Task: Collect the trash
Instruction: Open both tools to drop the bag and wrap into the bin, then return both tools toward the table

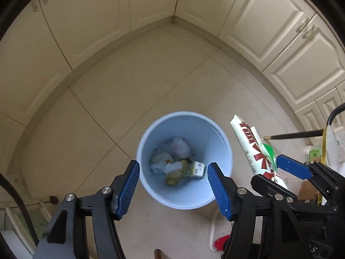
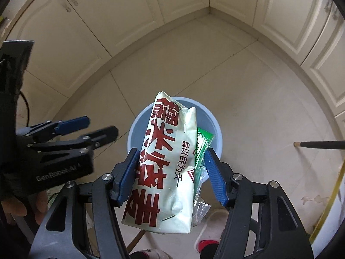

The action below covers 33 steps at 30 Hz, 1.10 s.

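Right wrist view: a cream bag (image 2: 166, 164) printed with big red characters stands between the two blue pads (image 2: 215, 179) of the right gripper (image 2: 170, 177). The left pad presses against the bag's side, while the right pad stands a little apart from it, with a green wrapper (image 2: 202, 149) and a bit of clear crinkled plastic (image 2: 200, 211) filling that gap, so the jaws look closed on this bundle. The bag's top end reaches over the mouth of the pale blue bin (image 2: 213, 127), which stands on the tiled floor (image 2: 248, 99) below. To the left, the left gripper (image 2: 101, 127) is seen from the side, and a hand in a dark glove (image 2: 19, 202) grips its body.

In the left wrist view, the left gripper (image 1: 173, 185) hangs above the same bin (image 1: 215, 133) with its jaws spread wide and nothing between them. Inside the bin lie crumpled paper, a yellowish wrapper (image 1: 175, 172), a small carton (image 1: 197, 169) and a pale lump (image 1: 179, 147). Just right of the bin, the bag (image 1: 252, 144) rises from the right gripper (image 1: 278, 170), the green wrapper (image 1: 269, 153) beside it. White cabinet doors (image 1: 269, 21) line both walls into the corner. A black rod with a brass tip (image 1: 295, 135) shows at the right edge.
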### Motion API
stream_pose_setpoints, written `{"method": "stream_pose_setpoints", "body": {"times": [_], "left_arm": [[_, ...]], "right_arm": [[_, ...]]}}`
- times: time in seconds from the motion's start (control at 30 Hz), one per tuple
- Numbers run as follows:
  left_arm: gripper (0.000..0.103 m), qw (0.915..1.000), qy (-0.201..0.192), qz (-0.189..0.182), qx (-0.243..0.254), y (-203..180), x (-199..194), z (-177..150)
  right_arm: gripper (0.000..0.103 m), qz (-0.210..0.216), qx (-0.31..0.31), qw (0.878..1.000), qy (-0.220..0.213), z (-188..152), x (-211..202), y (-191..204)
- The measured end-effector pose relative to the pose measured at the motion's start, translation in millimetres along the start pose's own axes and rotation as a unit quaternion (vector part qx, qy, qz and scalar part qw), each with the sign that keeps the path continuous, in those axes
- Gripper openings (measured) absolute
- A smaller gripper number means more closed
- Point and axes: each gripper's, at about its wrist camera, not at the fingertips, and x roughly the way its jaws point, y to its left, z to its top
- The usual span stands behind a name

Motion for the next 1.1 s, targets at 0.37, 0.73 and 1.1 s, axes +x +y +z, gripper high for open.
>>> {"method": "stream_pose_setpoints", "body": {"times": [0.37,0.73,1.1], "left_arm": [[0.063,0.9975,-0.057,0.018,-0.037,-28.8,-89.6,-1.1],[0.070,0.9785,-0.201,0.012,-0.046,-89.3,-244.7,-77.1],[0.087,0.9231,-0.384,0.015,0.013,-192.3,-386.0,-232.1]], "right_arm": [[0.089,-0.010,-0.021,0.998,-0.057,5.4,-46.7,35.9],[0.094,-0.052,-0.055,0.979,-0.189,-21.6,-200.4,102.0],[0.103,-0.127,-0.066,0.918,-0.369,-108.2,-395.9,149.1]]}}
